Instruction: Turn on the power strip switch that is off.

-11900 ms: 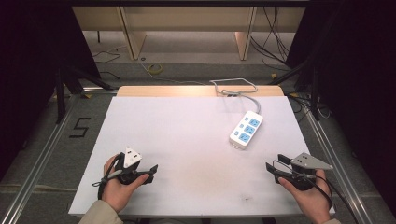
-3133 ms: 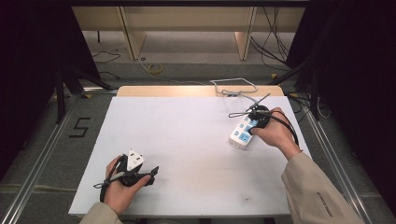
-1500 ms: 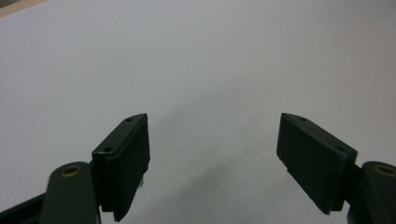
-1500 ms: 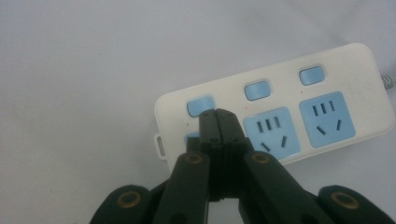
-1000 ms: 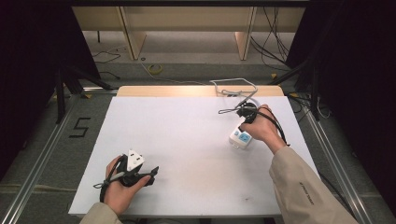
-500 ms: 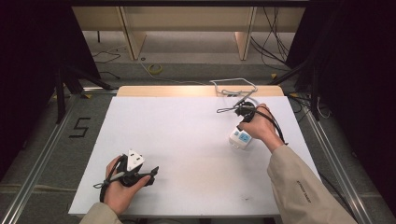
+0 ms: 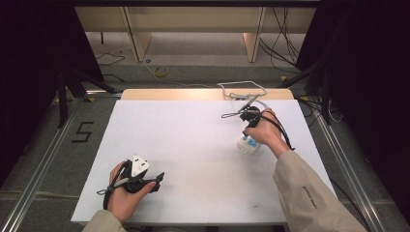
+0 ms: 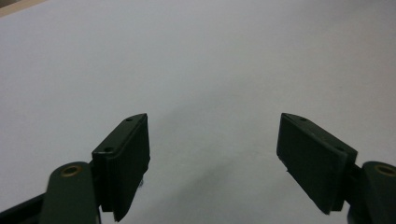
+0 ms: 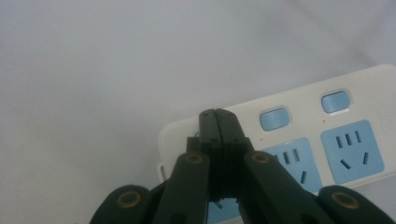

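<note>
The right gripper (image 9: 217,114), jaws pressed together, is poised over the power strip (image 9: 327,140); rigid, light, smooth plastic, best pinched across its narrow sides.

A white plastic power strip (image 9: 299,140) with light-blue socket faces and small light-blue rocker switches lies flat on the white table top (image 7: 193,145), at its right side towards the far edge. Each socket has its own switch set just beside it. From above, its near end (image 7: 248,145) shows with one blue socket, and a grey cord (image 7: 241,90) loops off its far end to the table's far edge.
</note>
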`<state>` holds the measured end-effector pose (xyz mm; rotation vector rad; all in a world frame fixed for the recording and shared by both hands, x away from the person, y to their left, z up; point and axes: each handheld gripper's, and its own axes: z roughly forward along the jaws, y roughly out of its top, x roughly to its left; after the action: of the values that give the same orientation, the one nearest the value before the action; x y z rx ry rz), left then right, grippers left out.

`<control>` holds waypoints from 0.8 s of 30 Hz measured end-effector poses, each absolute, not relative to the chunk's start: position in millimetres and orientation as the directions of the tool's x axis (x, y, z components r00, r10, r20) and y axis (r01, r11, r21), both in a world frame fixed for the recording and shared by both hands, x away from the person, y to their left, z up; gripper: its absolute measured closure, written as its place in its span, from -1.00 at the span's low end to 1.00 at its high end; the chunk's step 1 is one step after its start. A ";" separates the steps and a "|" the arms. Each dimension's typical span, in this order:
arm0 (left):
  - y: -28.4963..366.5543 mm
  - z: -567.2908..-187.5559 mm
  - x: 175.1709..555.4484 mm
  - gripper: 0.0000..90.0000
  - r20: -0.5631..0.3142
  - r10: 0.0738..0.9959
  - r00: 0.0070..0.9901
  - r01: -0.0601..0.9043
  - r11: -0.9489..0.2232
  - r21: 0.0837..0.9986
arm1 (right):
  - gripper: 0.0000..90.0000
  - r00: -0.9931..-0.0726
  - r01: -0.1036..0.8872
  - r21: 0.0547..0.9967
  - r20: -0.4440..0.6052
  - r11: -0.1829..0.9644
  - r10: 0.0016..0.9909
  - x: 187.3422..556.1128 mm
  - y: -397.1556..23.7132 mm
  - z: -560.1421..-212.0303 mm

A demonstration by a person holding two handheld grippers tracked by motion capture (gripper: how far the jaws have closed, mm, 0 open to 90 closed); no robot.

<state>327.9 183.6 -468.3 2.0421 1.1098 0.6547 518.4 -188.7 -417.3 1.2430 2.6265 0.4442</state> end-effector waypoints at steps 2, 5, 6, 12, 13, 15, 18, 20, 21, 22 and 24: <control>183.8 -468.2 328.1 -0.44 0.097 0.859 0.503 0.497 -0.379 0.781 | 1.00 -0.626 0.718 0.348 -0.054 0.602 0.778 518.8 -187.8 -418.2; 184.0 -468.4 328.3 -0.44 0.098 0.858 0.504 0.497 -0.381 0.779 | 1.00 -0.626 0.721 0.340 -0.053 0.604 0.778 519.0 -186.7 -420.4; 184.1 -468.3 328.3 -0.44 0.098 0.858 0.504 0.498 -0.381 0.779 | 1.00 -0.625 0.722 0.338 -0.054 0.604 0.778 519.2 -186.5 -420.9; 184.1 -468.3 328.4 -0.44 0.097 0.858 0.504 0.498 -0.381 0.779 | 1.00 -0.626 0.721 0.337 -0.058 0.605 0.778 519.9 -185.9 -422.3; 183.9 -468.3 328.4 -0.44 0.098 0.858 0.504 0.498 -0.381 0.779 | 1.00 -0.626 0.721 0.337 -0.059 0.606 0.777 520.0 -185.9 -422.9; 183.6 -468.4 328.2 -0.44 0.095 0.859 0.504 0.499 -0.379 0.780 | 1.00 -0.625 0.722 0.334 -0.060 0.606 0.778 520.3 -186.0 -423.4; 184.1 -468.3 328.1 -0.44 0.096 0.859 0.503 0.498 -0.380 0.779 | 1.00 -0.627 0.722 0.333 -0.058 0.607 0.777 520.5 -186.3 -424.5; 184.1 -468.5 328.2 -0.44 0.096 0.859 0.502 0.500 -0.379 0.779 | 1.00 -0.627 0.724 0.329 -0.054 0.607 0.777 520.9 -186.5 -425.2; 184.1 -468.3 328.3 -0.44 0.097 0.859 0.503 0.499 -0.380 0.779 | 1.00 -0.627 0.723 0.328 -0.057 0.608 0.777 521.0 -186.4 -425.4; 184.0 -468.3 328.3 -0.44 0.097 0.859 0.503 0.498 -0.380 0.779 | 1.00 -0.626 0.723 0.328 -0.058 0.607 0.777 521.1 -186.0 -425.8; 183.8 -468.3 328.2 -0.44 0.095 0.859 0.503 0.499 -0.379 0.779 | 1.00 -0.627 0.722 0.329 -0.062 0.609 0.776 521.1 -185.3 -426.2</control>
<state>328.2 183.8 -468.3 2.0428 1.1094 0.6539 521.1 -185.3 -426.2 1.2422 2.6357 0.4071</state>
